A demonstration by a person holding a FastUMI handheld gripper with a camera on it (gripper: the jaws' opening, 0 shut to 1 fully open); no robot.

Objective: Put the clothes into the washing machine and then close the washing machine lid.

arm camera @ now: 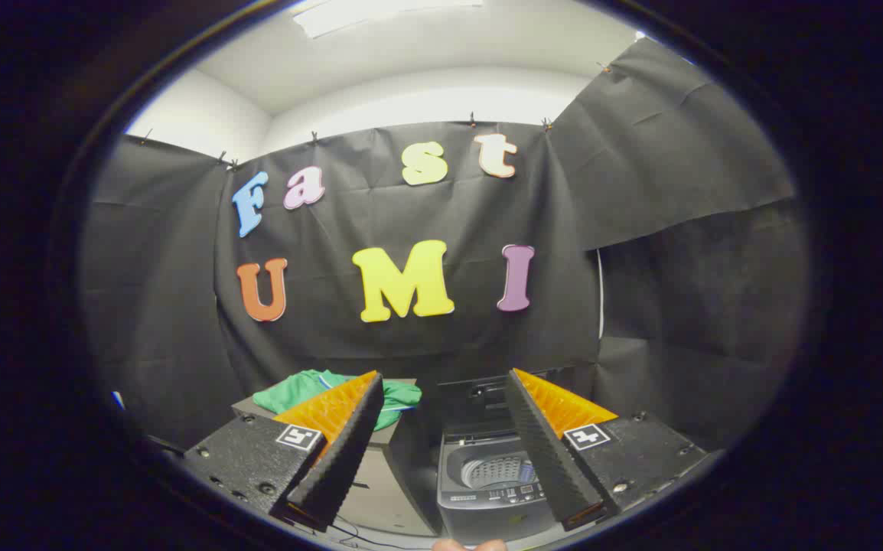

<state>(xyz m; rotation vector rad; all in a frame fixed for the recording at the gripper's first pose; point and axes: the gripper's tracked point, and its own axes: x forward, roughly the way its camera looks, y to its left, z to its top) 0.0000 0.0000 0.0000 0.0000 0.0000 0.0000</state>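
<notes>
My gripper (441, 379) is open, its two fingers spread wide with nothing between them. Beyond the left finger a green garment (300, 389) lies crumpled on top of a low cabinet (380, 490). To the right of that cabinet stands a grey top-loading washing machine (487, 509); its lid (476, 398) is raised upright at the back and the steel drum (499, 471) shows inside. The right finger covers the machine's right side. Both are well ahead of and below the fingers.
Black cloth walls close the booth behind and on both sides. A fingertip of a person's hand (468, 545) shows below the washing machine. A thin cable (357, 536) runs on the floor in front of the cabinet.
</notes>
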